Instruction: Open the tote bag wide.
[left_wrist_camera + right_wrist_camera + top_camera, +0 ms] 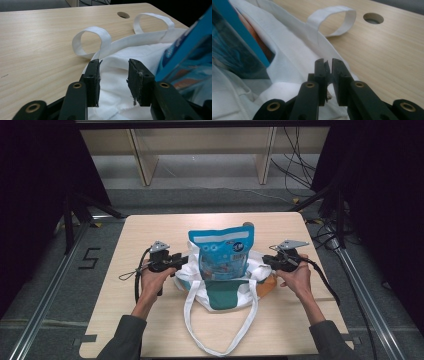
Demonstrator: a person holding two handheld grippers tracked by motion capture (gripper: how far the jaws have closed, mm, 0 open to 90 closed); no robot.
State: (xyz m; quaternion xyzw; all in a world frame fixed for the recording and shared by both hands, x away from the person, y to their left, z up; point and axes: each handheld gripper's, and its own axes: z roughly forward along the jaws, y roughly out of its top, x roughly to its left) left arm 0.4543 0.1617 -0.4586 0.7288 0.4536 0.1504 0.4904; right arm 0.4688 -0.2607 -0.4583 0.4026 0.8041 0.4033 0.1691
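Pinching the white bag [294, 62] rim with my right gripper [327, 65]; left gripper [113, 72] spread over bag cloth beside the blue pouch [185, 57].

The bag [225, 287] lies mid-desk [150, 330], a pouch [222, 252] standing in its mouth. My left claw [181, 261] sits at the bag's left edge, my right claw [265, 261] at its right — the pouch between them. The straps [192, 320] trail toward me.
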